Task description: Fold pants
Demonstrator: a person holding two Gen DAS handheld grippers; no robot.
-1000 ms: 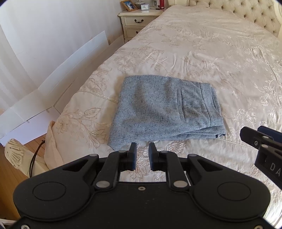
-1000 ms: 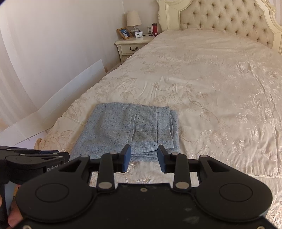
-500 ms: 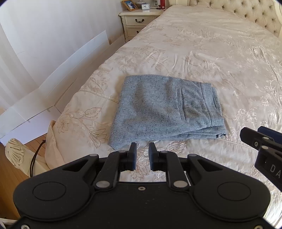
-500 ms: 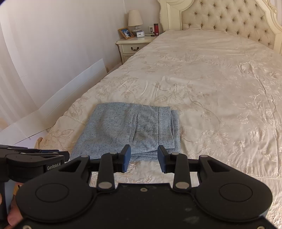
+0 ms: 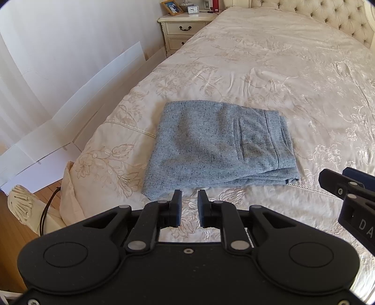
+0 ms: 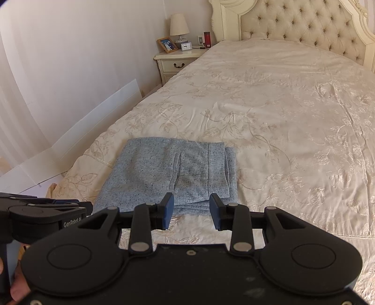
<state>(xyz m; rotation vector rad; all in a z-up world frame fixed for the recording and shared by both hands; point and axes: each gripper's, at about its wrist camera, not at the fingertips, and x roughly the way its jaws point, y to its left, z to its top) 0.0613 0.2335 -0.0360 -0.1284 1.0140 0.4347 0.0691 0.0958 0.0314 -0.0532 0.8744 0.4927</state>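
The grey-blue pants (image 5: 218, 145) lie folded into a flat rectangle near the foot corner of the bed, back pocket up and layered edges facing me. They also show in the right wrist view as pants (image 6: 171, 173). My left gripper (image 5: 189, 204) hovers just short of their near edge, jaws a narrow gap apart with nothing between them. My right gripper (image 6: 191, 206) hovers over the near right part of the pants, open wider and holding nothing. Each gripper shows at the edge of the other's view: right gripper (image 5: 346, 187), left gripper (image 6: 46, 211).
The cream embroidered bedspread (image 6: 281, 105) stretches back to a tufted headboard (image 6: 293, 21). A nightstand (image 6: 175, 63) with a lamp (image 6: 179, 25) stands at the far left. White boards (image 5: 93, 93) lean along the wall. A hand (image 6: 16, 291) shows at bottom left.
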